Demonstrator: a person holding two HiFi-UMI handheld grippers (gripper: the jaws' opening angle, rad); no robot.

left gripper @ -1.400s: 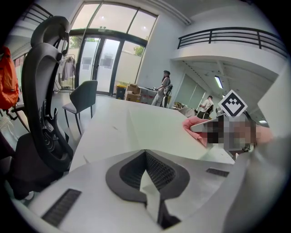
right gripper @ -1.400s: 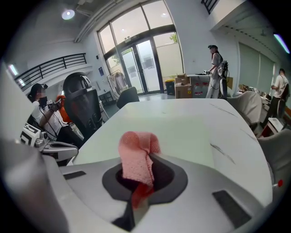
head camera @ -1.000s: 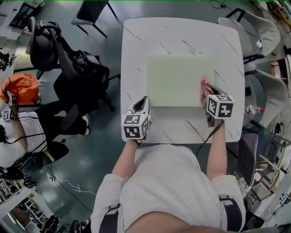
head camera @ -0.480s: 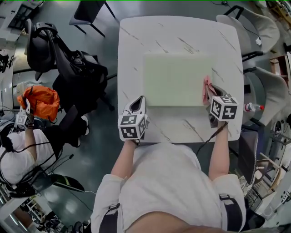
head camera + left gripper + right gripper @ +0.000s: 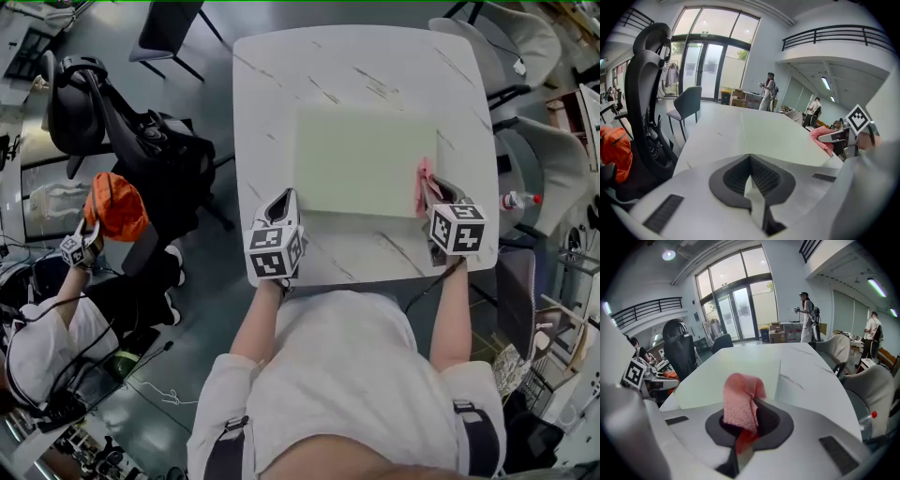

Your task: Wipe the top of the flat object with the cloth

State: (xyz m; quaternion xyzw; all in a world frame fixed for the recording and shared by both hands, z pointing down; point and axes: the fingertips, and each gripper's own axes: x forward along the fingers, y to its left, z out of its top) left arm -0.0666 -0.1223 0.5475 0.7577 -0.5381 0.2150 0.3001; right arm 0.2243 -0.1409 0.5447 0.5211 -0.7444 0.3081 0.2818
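A: Which item is the flat object?

B: The pale green mat (image 5: 361, 159). It lies flat about the middle of the white, dark-veined bench (image 5: 272, 94), its long sides parallel to the bench's near edge.

A: Where is the cloth?

B: The pink cloth (image 5: 424, 186) is at the mat's right edge, towards the mat's near right corner. The right gripper (image 5: 431, 195) carries it, reaching in from the bench's near right corner.

A: How do that gripper's jaws stand?

B: In the right gripper view the right gripper (image 5: 749, 420) has its jaws clamped on the cloth (image 5: 740, 404). The cloth rises out of them in a bunched fold and droops over to the right. Beyond it lie the mat (image 5: 726, 376) and the bare bench (image 5: 811, 376). Whether the cloth presses on the mat cannot be told from either view.

A: And the other gripper?

B: The left gripper (image 5: 286, 197) is over the bench's near edge, its tip just beside the mat's near left corner. In the left gripper view the left gripper (image 5: 750, 157) has its jaws brought together with nothing between them. The same view shows the cloth (image 5: 822, 138) far off at the right, across the mat.

A: Anything beside the bench?

B: A black chair (image 5: 103, 103) stands off the bench's left edge.
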